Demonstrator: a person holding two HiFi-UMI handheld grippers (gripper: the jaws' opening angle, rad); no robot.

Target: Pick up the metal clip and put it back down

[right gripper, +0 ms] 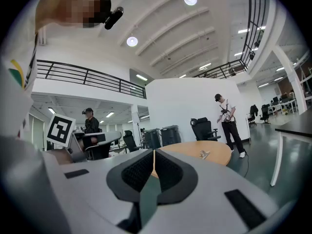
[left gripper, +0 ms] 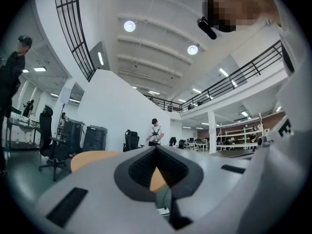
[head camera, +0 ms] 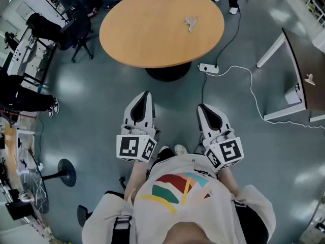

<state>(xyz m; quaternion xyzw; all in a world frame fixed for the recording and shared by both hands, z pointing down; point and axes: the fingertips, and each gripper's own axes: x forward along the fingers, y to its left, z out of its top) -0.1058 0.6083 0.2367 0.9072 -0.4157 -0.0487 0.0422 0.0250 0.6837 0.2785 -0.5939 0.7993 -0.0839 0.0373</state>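
Note:
The metal clip (head camera: 191, 22) lies on the right side of the round wooden table (head camera: 152, 34), far ahead of both grippers; it shows small in the right gripper view as the clip (right gripper: 204, 154). My left gripper (head camera: 145, 95) hangs low in front of the person's body, jaws together with nothing between them. My right gripper (head camera: 202, 109) hangs beside it, also shut and empty. In the left gripper view the left gripper (left gripper: 156, 148) points level at the table edge (left gripper: 92, 157), and in the right gripper view the right gripper (right gripper: 154, 152) points toward the table (right gripper: 195, 152).
A power strip (head camera: 208, 68) with a white cable lies on the floor by the table's base. A white-legged desk (head camera: 299, 75) stands at the right. Black office chairs (head camera: 76, 29) and cluttered benches stand at the left. People stand far off in the room (right gripper: 225, 116).

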